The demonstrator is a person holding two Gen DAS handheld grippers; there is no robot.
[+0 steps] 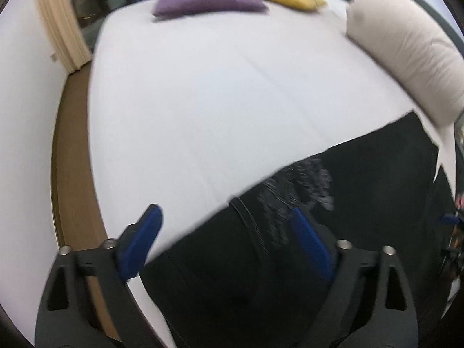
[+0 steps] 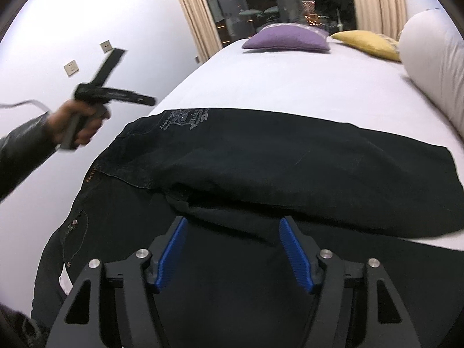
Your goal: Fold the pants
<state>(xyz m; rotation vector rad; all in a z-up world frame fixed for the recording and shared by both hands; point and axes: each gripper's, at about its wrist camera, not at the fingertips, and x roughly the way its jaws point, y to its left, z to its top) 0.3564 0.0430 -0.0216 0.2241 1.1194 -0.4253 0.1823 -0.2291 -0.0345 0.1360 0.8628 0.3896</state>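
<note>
While the black denim pants (image 2: pixel 290 159) lie folded over on the near end of the white-sheeted bed (image 2: pixel 290 87), the left gripper (image 1: pixel 223 217) tilts steeply down over their printed edge, blue fingers (image 1: pixel 139 243) spread wide with nothing between them. The right gripper (image 2: pixel 232 226) slants down over the dark cloth, fingers apart and empty. A dark-sleeved left hand (image 2: pixel 78 124) grips its handle beside the bed.

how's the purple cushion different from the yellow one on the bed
The purple cushion lies nearer the window side of the bed; the yellow cushion sits beside the big white pillow. They differ in colour. Purple shows whole, yellow is partly hidden behind the pillow. Both rest flat at the far end.
</note>
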